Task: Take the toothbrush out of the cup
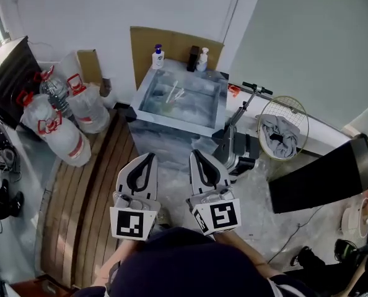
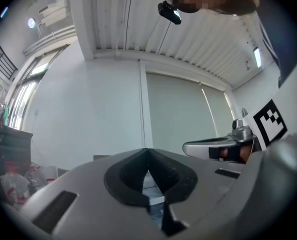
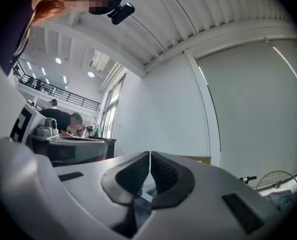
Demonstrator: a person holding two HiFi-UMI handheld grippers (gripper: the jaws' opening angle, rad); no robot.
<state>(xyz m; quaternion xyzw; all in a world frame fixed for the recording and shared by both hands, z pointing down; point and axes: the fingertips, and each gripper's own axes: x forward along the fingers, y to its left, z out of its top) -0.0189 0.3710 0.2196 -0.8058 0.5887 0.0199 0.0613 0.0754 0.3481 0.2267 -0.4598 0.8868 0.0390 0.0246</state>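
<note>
Water jugs (image 1: 66, 129) crowd the floor at far left, apparently parked clear of the walking line to the basin (image 1: 178, 124). Next to the right comes the left gripper (image 1: 148, 157), held roughly level at waist height with its jaws together and nothing between them. That reads as a carrying posture, not a reach. The basin stands well ahead of both tools, and the task's things should be there. A white bottle with a blue cap (image 1: 157, 58), a dark container (image 1: 194, 58) and a pump bottle (image 1: 202, 60) line its back rim, within reach but out of the wet. The dark container may be the cup, though it is too small to be sure. Pale slender items (image 1: 175, 93) lie inside the basin, and I cannot tell whether one is the toothbrush. The right gripper (image 1: 196, 154) sits just beside its twin, also level, with its jaws closed on nothing — so both must open before any grasp. Further right, a scooter (image 1: 236, 147) leans by the basin's corner and a racket (image 1: 283, 127) cradles a grey cloth (image 1: 278, 135). Both are clutter to steer around on the approach.
</note>
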